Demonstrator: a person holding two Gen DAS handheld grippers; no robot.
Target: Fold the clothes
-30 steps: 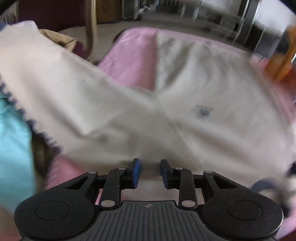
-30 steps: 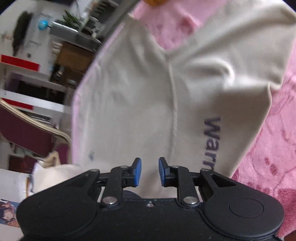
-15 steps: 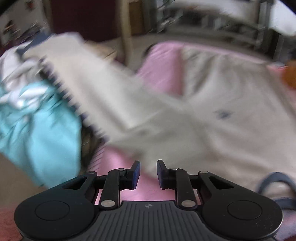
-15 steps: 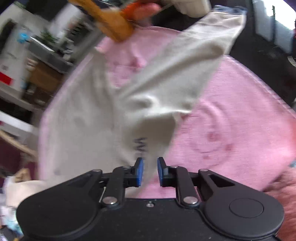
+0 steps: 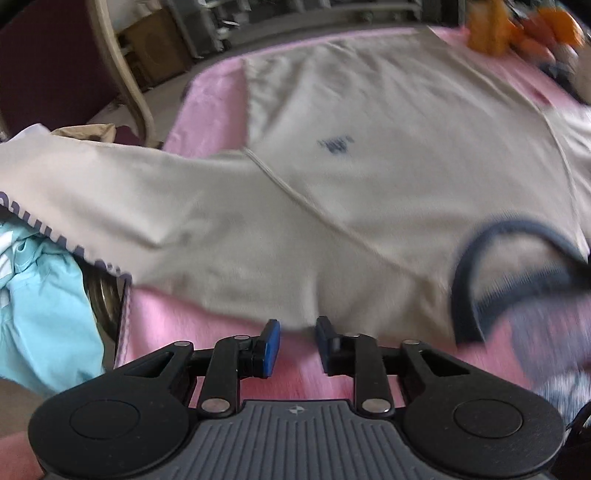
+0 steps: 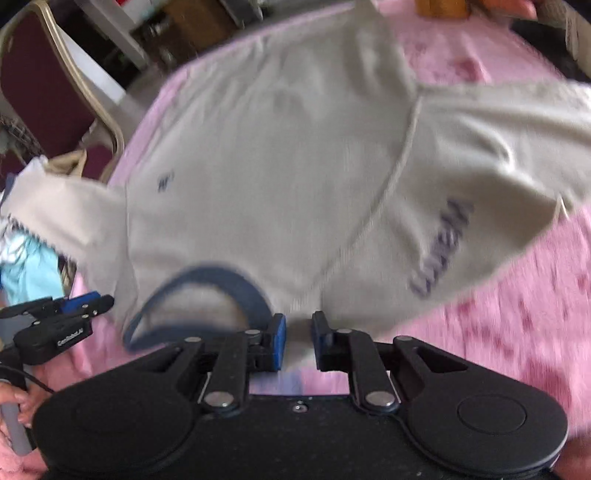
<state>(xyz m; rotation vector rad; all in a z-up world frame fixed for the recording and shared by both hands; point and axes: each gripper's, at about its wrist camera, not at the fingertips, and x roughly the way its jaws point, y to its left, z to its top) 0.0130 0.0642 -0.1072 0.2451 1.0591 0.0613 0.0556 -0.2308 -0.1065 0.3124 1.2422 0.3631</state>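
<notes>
A cream sweatshirt (image 5: 369, 177) lies spread front up on the pink table cover (image 5: 207, 110), its navy collar (image 5: 517, 273) nearest me. My left gripper (image 5: 297, 339) hovers at the shirt's near shoulder edge, open, with only pink cloth showing in the gap. One sleeve (image 5: 92, 192) trails off the table's left side. In the right wrist view, my right gripper (image 6: 298, 341) is open just right of the collar (image 6: 207, 291), its pads apart above the shirt's edge. The lettered sleeve (image 6: 439, 247) lies on the cover to the right. The left gripper (image 6: 99, 304) shows at far left.
A teal garment (image 5: 44, 325) is heaped beyond the table's left edge, under the hanging sleeve. A maroon chair (image 5: 48, 74) with a pale frame stands behind it. Orange objects (image 5: 517, 26) sit at the table's far right. Bare pink cover (image 6: 517, 332) lies right of the shirt.
Both grippers have swung round to the collar end of the shirt. The lettered sleeve, raised in the air half a second ago, now rests on the pink cover.
</notes>
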